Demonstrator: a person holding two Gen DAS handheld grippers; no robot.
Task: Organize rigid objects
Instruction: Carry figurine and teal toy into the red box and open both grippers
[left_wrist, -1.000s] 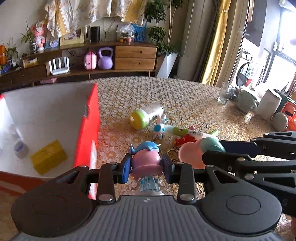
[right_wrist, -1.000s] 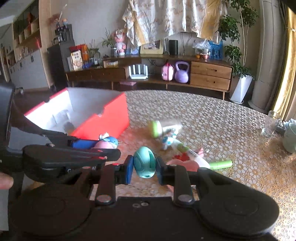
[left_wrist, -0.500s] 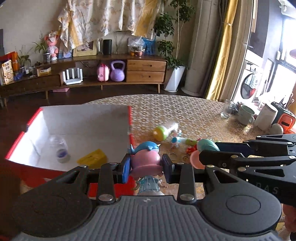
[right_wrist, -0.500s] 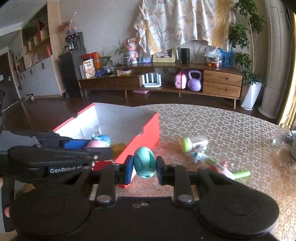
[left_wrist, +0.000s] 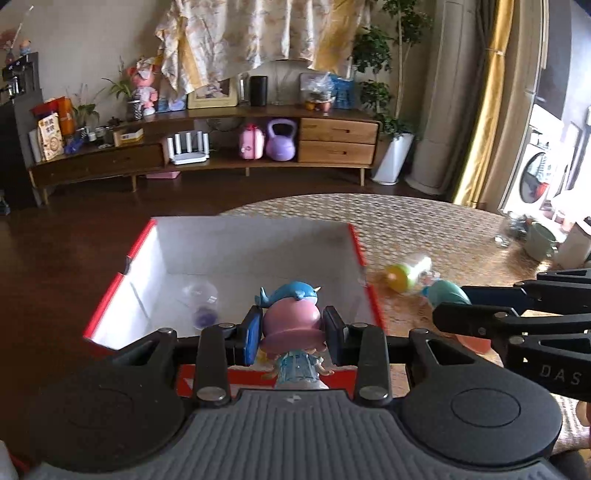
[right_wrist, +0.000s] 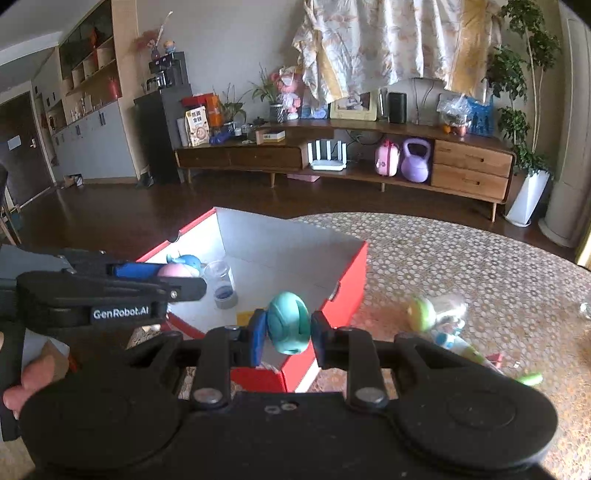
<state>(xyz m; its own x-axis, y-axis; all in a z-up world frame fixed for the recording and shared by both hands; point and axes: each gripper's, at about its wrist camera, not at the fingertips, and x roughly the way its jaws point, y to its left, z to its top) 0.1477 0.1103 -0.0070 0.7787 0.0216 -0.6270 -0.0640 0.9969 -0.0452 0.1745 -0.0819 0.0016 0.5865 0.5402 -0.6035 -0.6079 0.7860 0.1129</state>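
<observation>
I am holding the left hand-held gripper (left_wrist: 291, 334) clamped on a pink-haired figurine (left_wrist: 291, 325) with a blue whale on its head. The figurine is standing upright, its long axis vertical, back turned to my camera, hanging over the near wall of the red box (left_wrist: 360, 247). My right hand-held gripper (right_wrist: 288, 330) is gripping a teal egg-shaped toy (right_wrist: 289, 323), its long axis roughly upright and leaning slightly, above the box's near right corner. Both tools are pointing level toward 12 o'clock, side by side. Inside the box, a clear plastic cup (left_wrist: 201, 299) is lying at 11 o'clock. On the patterned surface (right_wrist: 461, 258) at 2 o'clock, a green-capped bottle (right_wrist: 434, 308) is lying on its side, blurred.
</observation>
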